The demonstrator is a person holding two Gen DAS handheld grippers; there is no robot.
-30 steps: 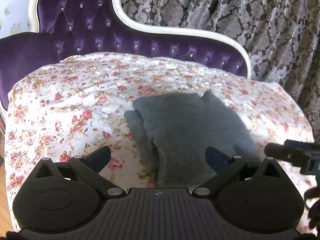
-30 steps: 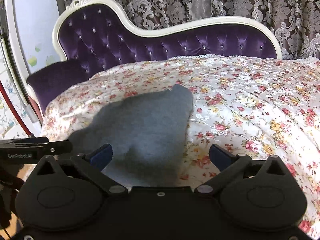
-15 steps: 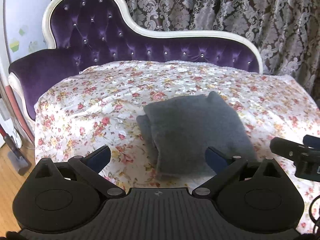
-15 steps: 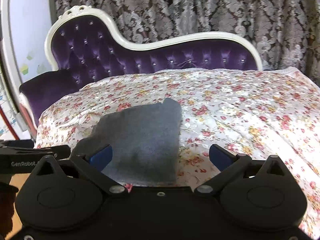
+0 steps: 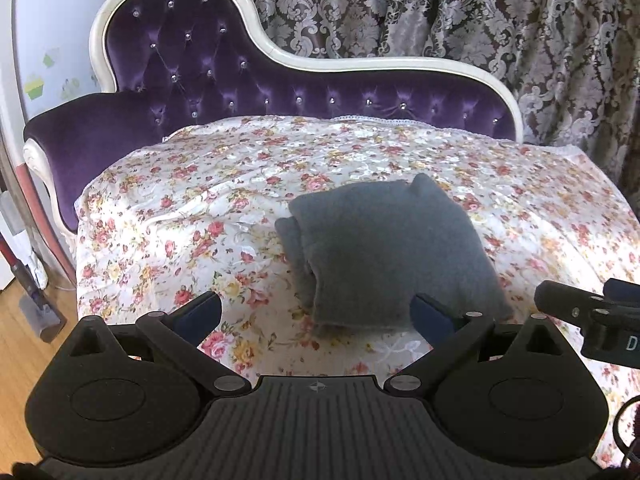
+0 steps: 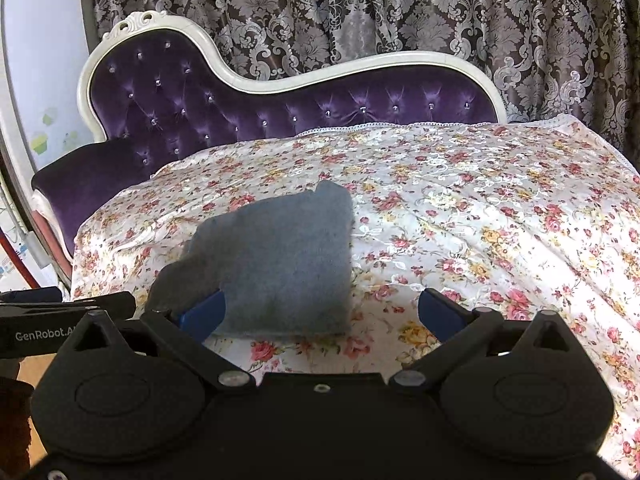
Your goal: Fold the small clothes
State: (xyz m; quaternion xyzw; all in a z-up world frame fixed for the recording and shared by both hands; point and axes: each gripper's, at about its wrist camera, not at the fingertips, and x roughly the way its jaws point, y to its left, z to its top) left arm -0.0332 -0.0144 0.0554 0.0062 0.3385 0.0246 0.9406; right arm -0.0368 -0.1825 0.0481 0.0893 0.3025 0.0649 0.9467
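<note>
A folded grey garment (image 5: 384, 252) lies flat on the floral sheet (image 5: 200, 216) that covers the sofa seat; it also shows in the right wrist view (image 6: 280, 264). My left gripper (image 5: 316, 316) is open and empty, just short of the garment's near edge. My right gripper (image 6: 322, 314) is open and empty, near the garment's front right corner. Neither gripper touches the cloth. The right gripper shows at the right edge of the left wrist view (image 5: 592, 312), and the left gripper at the left edge of the right wrist view (image 6: 60, 316).
A purple tufted sofa back (image 5: 224, 76) with a white frame rises behind the seat. Patterned curtains (image 6: 360, 12) hang behind it. A wooden floor (image 5: 20, 344) and a vacuum head (image 5: 40, 316) lie at the left.
Both grippers have pulled back and up from the garment, so more of the sofa and curtain shows. The folded garment has stayed in place.
</note>
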